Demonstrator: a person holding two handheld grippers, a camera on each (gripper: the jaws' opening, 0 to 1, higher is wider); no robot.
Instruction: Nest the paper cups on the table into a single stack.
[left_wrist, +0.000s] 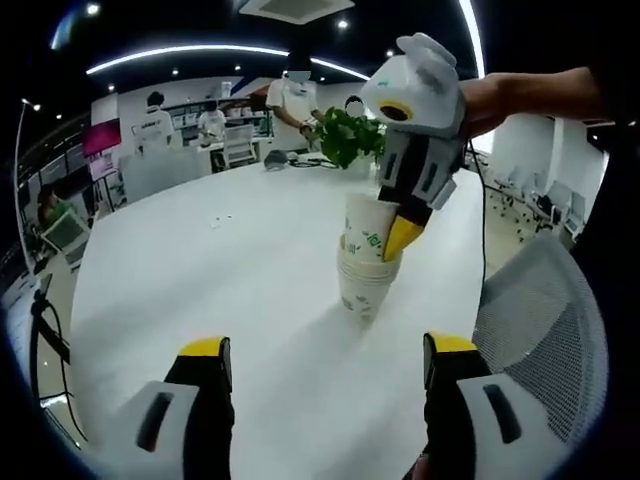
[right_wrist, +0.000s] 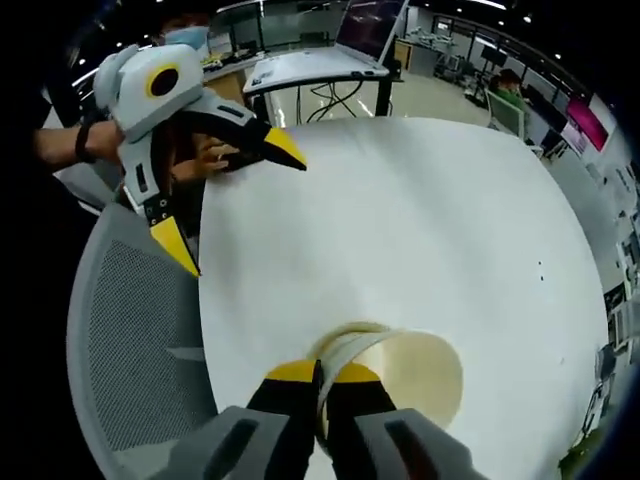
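Now right hand-held gripper pinches the top paper cup's rim over the stack mid white surface; left hand-held gripper spread, empty, near; tilted push could topple the unsteadied stack.

the right gripper covers part of the top paper cup's rim. print on the cups is too small to read. the mesh chair runs off the frame. distant people are blurred.
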